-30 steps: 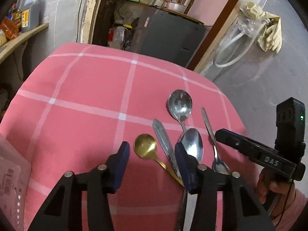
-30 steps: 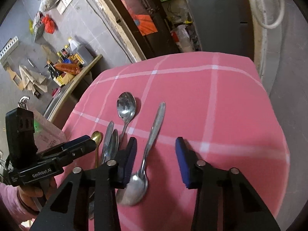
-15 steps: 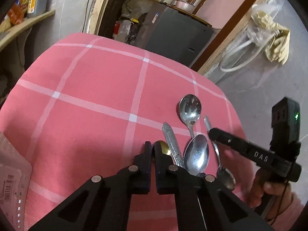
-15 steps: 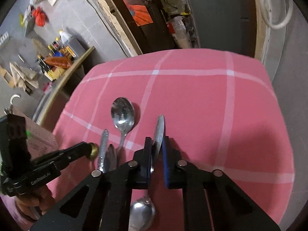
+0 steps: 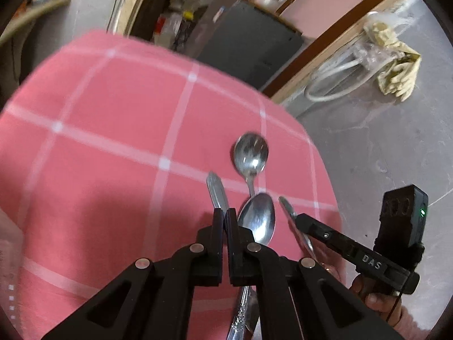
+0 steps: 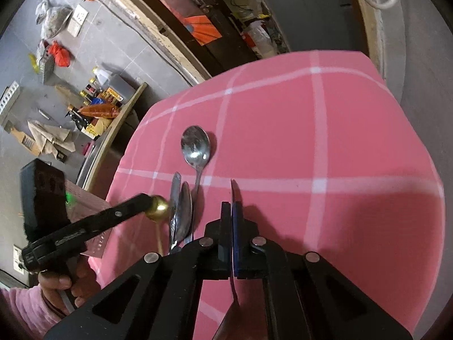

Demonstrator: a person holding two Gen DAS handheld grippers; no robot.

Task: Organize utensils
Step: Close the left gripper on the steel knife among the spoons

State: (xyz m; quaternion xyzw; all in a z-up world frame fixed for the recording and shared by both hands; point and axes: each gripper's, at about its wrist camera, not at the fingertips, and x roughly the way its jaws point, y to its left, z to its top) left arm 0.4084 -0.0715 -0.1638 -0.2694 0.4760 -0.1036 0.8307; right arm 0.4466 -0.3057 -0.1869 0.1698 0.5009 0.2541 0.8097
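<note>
Tongs (image 6: 231, 212) clamped on spoon handle (image 6: 234, 191).

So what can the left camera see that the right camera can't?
Only the left wrist view shows the yellow gloves hanging on the wall. Only the right wrist view shows the gold spoon pinched in the left tongs, and the shelf of bottles. Both show the pink checked cloth and the big silver spoon lying on it.
</note>
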